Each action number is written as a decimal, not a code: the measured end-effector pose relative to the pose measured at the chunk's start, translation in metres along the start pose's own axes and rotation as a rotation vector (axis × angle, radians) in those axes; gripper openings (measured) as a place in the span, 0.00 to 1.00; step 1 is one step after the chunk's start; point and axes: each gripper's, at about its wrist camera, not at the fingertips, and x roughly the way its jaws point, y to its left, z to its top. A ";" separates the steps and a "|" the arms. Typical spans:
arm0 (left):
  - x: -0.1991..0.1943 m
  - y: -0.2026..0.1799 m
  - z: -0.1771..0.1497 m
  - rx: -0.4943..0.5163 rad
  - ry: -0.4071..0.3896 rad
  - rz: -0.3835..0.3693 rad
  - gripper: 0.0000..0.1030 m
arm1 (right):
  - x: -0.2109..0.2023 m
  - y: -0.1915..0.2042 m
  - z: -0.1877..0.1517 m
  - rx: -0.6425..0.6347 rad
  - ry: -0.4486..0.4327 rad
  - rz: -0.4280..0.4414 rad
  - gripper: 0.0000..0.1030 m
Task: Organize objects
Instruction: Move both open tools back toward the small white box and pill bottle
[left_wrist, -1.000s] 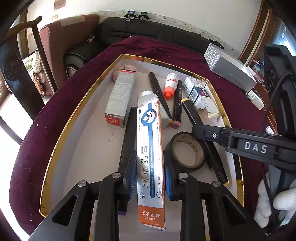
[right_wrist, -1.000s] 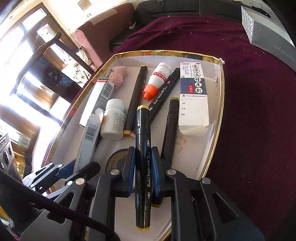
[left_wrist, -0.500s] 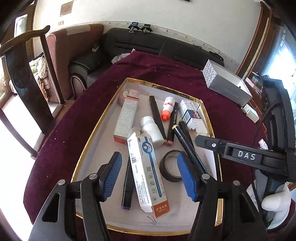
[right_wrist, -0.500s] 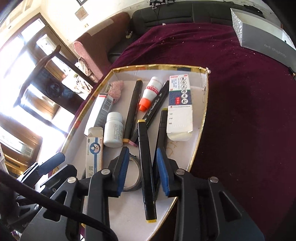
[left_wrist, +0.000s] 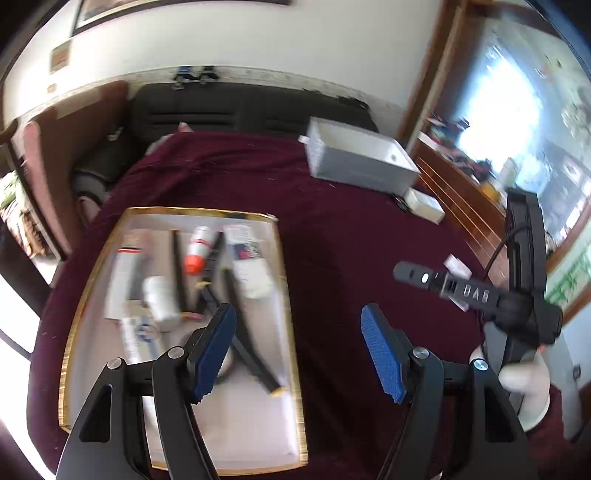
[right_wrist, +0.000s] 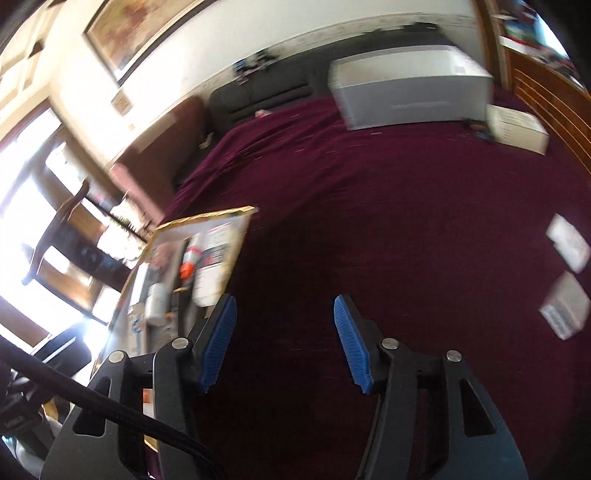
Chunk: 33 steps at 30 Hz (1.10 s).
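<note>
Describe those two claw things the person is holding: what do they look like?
Each gripper, left and right, is black plastic with silver screws and two ribbed blue pads. The right one's side reads "DAS" in white, with a black cable. A white glove holds it.

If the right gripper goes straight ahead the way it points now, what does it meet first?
Probably only the bare maroon tablecloth. The right gripper is open and empty, and nothing lies between its fingers; the gold-rimmed tray stays off to its left.
</note>
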 end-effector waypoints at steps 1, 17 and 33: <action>0.005 -0.009 0.000 0.014 0.012 -0.012 0.62 | -0.011 -0.023 0.001 0.039 -0.019 -0.029 0.53; 0.056 -0.063 -0.029 0.123 0.121 0.006 0.62 | -0.051 -0.235 0.002 0.401 -0.027 -0.263 0.54; 0.074 -0.077 -0.030 0.128 0.141 -0.005 0.62 | -0.009 -0.091 0.007 0.045 0.079 0.161 0.56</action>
